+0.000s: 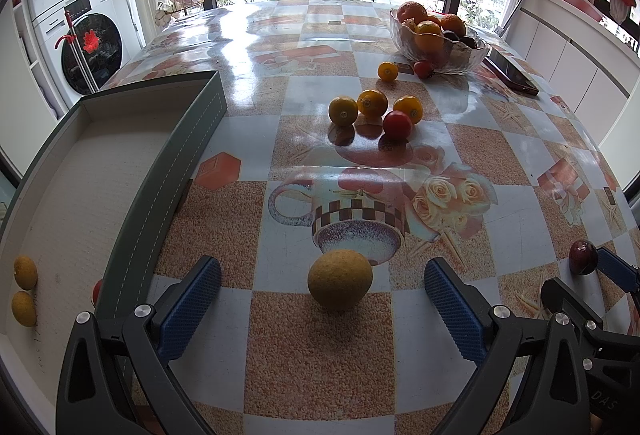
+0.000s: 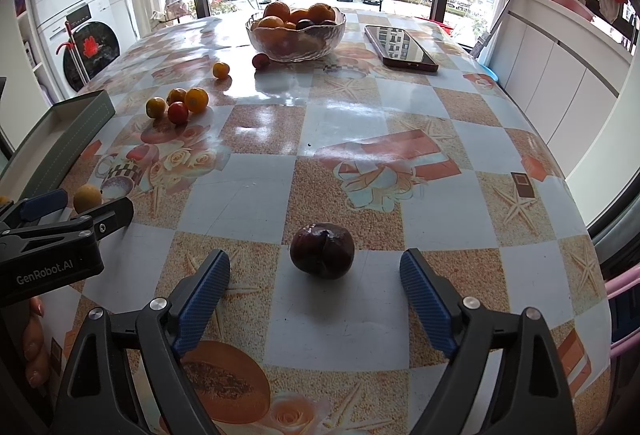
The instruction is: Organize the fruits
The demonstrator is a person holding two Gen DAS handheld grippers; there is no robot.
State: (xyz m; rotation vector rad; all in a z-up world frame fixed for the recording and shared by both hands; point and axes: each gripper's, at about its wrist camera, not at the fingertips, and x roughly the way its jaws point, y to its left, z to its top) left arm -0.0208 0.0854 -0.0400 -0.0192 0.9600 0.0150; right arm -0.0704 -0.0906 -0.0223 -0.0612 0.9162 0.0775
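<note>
So the left gripper (image 1: 322, 289) is spread wide open with a yellow citrus (image 1: 340, 280) sitting on the table (image 1: 320, 355) right between its fingers, not touching either. Same deal on the right: the right gripper (image 2: 316, 285) is wide open around a dark plum (image 2: 322, 250), nothing grabbed. The tray (image 1: 80, 195) on the left has two small yellow fruits (image 1: 25, 291) in it.

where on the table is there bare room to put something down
Bare cloth runs through the middle of the table, between the fruit cluster and the phone, and on down the right side. The tray floor is mostly free past two yellow fruits. It is crowded around the glass bowl.
</note>
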